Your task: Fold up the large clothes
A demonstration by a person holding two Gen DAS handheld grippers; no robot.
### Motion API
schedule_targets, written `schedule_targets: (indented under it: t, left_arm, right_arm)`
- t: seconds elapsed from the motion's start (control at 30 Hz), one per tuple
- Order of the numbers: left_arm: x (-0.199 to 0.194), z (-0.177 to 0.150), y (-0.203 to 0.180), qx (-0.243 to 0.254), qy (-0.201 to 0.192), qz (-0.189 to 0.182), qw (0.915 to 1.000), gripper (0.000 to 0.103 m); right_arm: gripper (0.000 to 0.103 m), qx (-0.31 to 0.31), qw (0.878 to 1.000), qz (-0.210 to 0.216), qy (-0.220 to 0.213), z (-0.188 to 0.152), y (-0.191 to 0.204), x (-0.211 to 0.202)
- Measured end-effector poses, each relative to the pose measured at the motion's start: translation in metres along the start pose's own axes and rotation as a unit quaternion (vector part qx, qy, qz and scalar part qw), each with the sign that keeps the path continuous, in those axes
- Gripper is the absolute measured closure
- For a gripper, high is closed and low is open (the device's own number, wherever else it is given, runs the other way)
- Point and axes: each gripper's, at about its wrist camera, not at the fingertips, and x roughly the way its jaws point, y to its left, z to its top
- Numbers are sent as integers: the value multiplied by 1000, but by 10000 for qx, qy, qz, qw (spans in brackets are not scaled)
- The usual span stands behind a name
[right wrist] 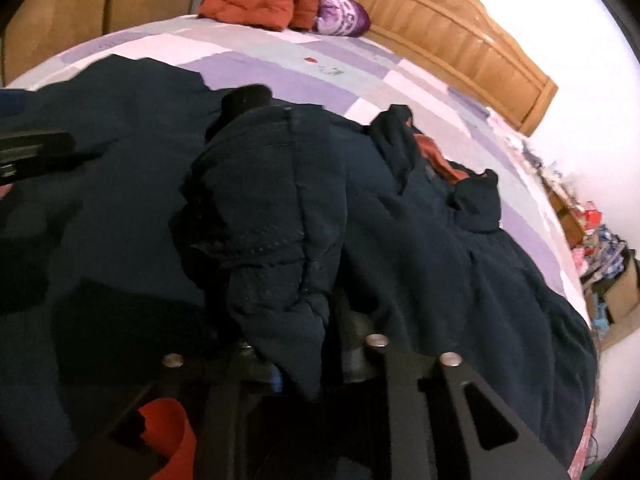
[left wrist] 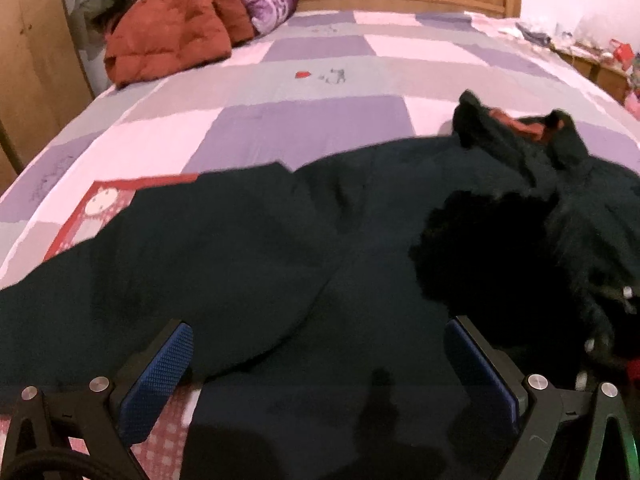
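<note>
Patchwork bedding [left wrist: 304, 132] lay under the dark navy coat [left wrist: 248, 248], spread across the near half. My left gripper [left wrist: 320, 356] hung spread and empty above its hem; my right gripper [right wrist: 304, 356] pinched a bunched sleeve [right wrist: 272, 216]. Folding looked barely begun, collar [right wrist: 404, 140] rumpled beyond.

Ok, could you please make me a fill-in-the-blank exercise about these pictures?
The dark coat lies spread on the ___.
The jaws of the left gripper stand ___ over the coat.
Beside the red jacket lies a ___ pillow.
Missing words: bed; open; purple.
</note>
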Motion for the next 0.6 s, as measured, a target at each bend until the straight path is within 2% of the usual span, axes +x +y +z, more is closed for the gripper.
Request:
schedule_targets:
  t: [0.03,0.07,0.1,0.17,0.23,0.3,0.43,0.53,0.6]
  left_arm:
    - [-1,3,-2,-29,-28,-18,10000,0]
    - [-2,7,-4,-67,-45,-52,10000,0]
    - [-3,10,-7,-92,-53,-83,9999,0]
    - [-4,17,-15,-78,-90,-127,9998,0]
    - [-4,25,-25,-55,-116,-229,9997,0]
    - [-6,31,-36,-94,-167,-332,9993,0]
    - [-13,42,-63,-363,-307,-662,9967,0]
    - [-15,49,-91,-466,-368,-891,9942,0]
    - [-8,52,-117,-326,-304,-937,9946,0]
  right_arm:
    - [70,14,9999,138,1,-1,-1,-6]
    - [60,89,9994,321,14,-3,-3,-11]
    - [41,206,9987,468,10,-7,-6,-15]
    - [19,811,9926,903,-104,-22,-28,-37]
    - [18,1216,9875,991,-137,-34,-45,-54]
    - [18,1471,9856,814,-195,-47,-67,-74]
    - [18,1834,9815,-81,-543,-64,-123,-104]
    - [18,1902,9775,-812,-414,-70,-166,-97]
    - [18,1942,9742,-1123,-245,-74,-189,-82]
